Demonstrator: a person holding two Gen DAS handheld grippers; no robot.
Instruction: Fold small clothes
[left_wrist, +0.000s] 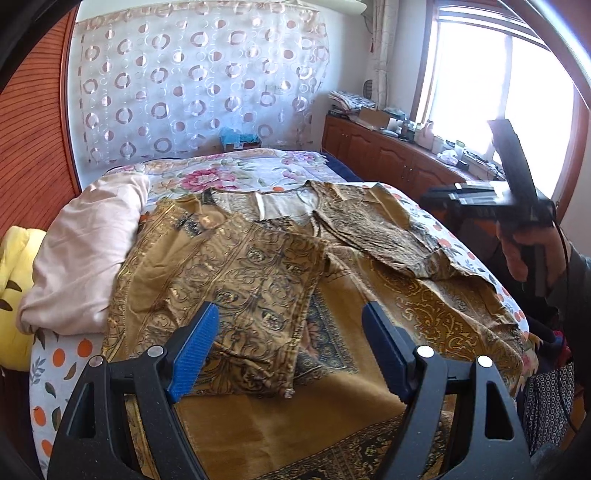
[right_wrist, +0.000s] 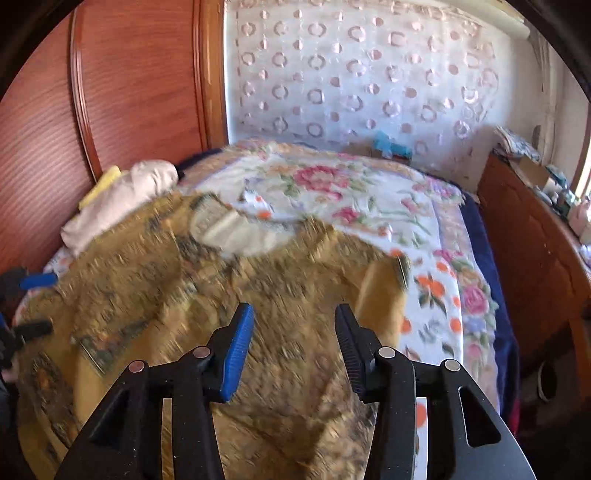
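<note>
Left wrist view: a golden-brown top (left_wrist: 280, 258) with dark scroll patterns lies spread on the bed (left_wrist: 229, 173), neckline toward the far edge.
Top, look: ochre cloth with black and gold ornament, a pale lining showing inside the neck opening; one sleeve (left_wrist: 236, 295) is folded inward across the body, the other sleeve (left_wrist: 373, 225) also lies turned in on the side near the window.
Top, place: it covers the near half of the bed, over a floral bedspread (left_wrist: 236, 166); its hem runs out of sight at the near edge.
Beside it: a pale pink quilt (left_wrist: 85, 251) bunched at the bed's left edge, touching the top's side.
Left gripper (left_wrist: 290, 347): spread wide, blue pads apart above the folded sleeve, pinching nothing.
Right gripper (right_wrist: 293, 339): partly spread over the top's body, nothing between the pads; this view is blurred.
Right hand (left_wrist: 528, 247): seen from the left wrist, it grips its tool's handle over the bed's window-side edge.
Writing: none legible.
</note>
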